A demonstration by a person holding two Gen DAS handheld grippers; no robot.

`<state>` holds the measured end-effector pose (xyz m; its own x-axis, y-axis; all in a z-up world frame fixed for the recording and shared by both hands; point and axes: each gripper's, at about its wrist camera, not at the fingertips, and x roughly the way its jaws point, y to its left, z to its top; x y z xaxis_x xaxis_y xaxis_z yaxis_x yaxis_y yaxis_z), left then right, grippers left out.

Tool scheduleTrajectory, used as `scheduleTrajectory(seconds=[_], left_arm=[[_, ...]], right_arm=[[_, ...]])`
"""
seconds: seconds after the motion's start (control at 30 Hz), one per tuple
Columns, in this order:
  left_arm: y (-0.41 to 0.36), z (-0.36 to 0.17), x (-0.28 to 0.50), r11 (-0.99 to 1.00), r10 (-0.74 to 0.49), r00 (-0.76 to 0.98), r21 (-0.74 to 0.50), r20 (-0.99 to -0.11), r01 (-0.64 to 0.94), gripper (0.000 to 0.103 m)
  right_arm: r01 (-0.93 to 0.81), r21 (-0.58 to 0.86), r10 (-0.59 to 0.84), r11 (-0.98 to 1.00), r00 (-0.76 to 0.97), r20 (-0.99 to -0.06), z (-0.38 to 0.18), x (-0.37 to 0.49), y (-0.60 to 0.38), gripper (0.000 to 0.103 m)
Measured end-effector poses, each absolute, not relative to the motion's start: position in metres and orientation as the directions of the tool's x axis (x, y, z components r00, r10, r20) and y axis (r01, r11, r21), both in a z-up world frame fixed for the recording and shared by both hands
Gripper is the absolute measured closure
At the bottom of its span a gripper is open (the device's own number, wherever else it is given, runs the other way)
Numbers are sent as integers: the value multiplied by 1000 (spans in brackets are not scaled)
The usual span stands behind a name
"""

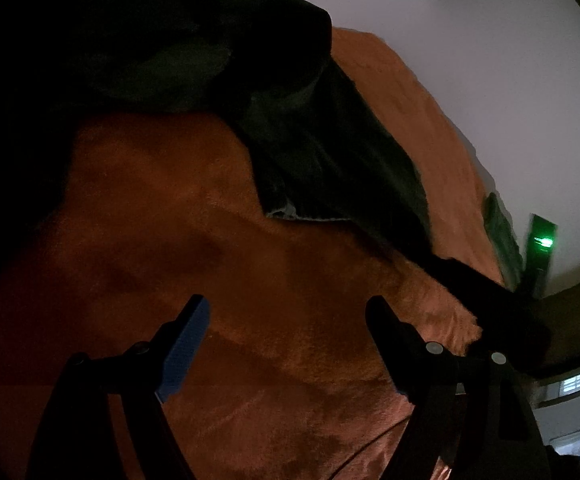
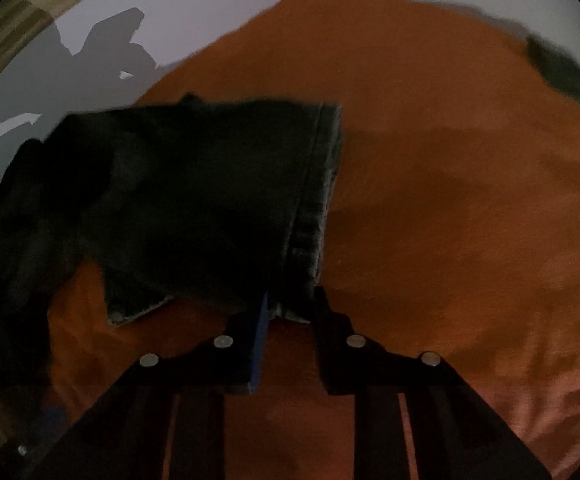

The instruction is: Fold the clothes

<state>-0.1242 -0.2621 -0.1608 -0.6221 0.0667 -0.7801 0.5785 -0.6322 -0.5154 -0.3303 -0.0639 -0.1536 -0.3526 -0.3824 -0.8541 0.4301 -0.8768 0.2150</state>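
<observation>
Dark jeans (image 2: 193,200) hem clamped between right tongs (image 2: 290,308); left tongs (image 1: 290,320) wide apart, empty.

A pair of dark jeans (image 2: 209,200) is lying across an orange blanket (image 2: 450,200), its fabric looking near black in the dim light. One leg is stretching flat toward the stitched, faded hem (image 2: 322,184), while the rest is bunching into a dark heap on the left. The hem's near corner is sitting pinched between narrowed jaws.
</observation>
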Motion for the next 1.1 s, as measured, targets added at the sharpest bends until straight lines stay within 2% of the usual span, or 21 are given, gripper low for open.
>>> scheduleTrajectory(seconds=[0.1, 0.27, 0.7, 0.8, 0.93, 1.1], left_arm=[[-262, -159, -123, -625, 72, -623, -522, -779, 581, 22], [-263, -152, -117, -624, 53, -635, -522, -771, 582, 22], [-237, -137, -113, -675, 36, -629, -483, -777, 558, 22], [-232, -130, -110, -684, 26, -625, -470, -780, 557, 22], [-231, -125, -107, -696, 20, -622, -458, -783, 553, 22], [-227, -128, -105, -680, 42, -607, -468, -794, 565, 22]], right_arm=[[376, 265, -404, -888, -361, -841, -135, -331, -37, 84], [365, 212, -371, -907, -449, -813, -101, -317, 2, 85], [32, 166, -152, -986, -599, -786, -55, -308, 209, 86], [-40, 181, -119, -983, -610, -783, -55, -295, 262, 86], [-164, 137, -7, -977, -619, -785, -70, -276, 332, 86], [-280, 190, -27, -941, -496, -868, -102, -265, 369, 84]])
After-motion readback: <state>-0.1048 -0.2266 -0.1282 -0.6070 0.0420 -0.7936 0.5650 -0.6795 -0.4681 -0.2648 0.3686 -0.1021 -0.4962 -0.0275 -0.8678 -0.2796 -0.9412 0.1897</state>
